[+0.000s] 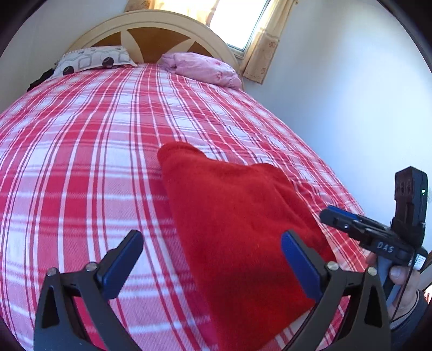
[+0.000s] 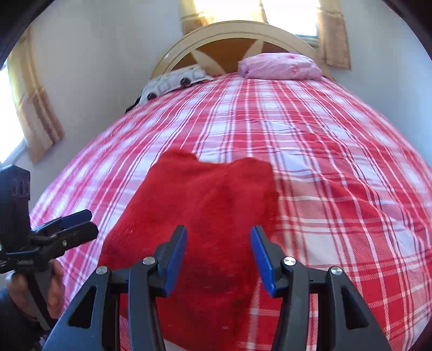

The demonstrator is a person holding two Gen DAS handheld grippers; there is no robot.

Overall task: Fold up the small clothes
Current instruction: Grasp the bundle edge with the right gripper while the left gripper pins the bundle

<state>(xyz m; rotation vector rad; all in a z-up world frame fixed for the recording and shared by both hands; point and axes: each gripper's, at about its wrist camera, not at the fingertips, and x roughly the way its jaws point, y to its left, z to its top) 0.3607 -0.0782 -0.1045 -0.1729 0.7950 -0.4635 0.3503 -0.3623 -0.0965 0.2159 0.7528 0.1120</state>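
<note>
Red cloth (image 1: 237,229) near edge cut off at 6 o'clock; dark item (image 1: 40,79) beside patterned pillow (image 1: 94,59) unidentifiable.

Plaid bed (image 1: 81,162) bears red garment (image 1: 237,221), two pillows (image 1: 94,60).

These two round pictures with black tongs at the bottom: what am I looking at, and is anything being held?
A person holds a two-finger gripper in each hand; a fisheye camera on each looks along its fingers. One picture is from the left gripper, the other from the right gripper. Each also shows the other gripper at its edge. Both are open and hold nothing. Below them a red cloth lies on a bed with a red plaid cover. By the headboard lie a patterned pillow and a pink one.
</note>
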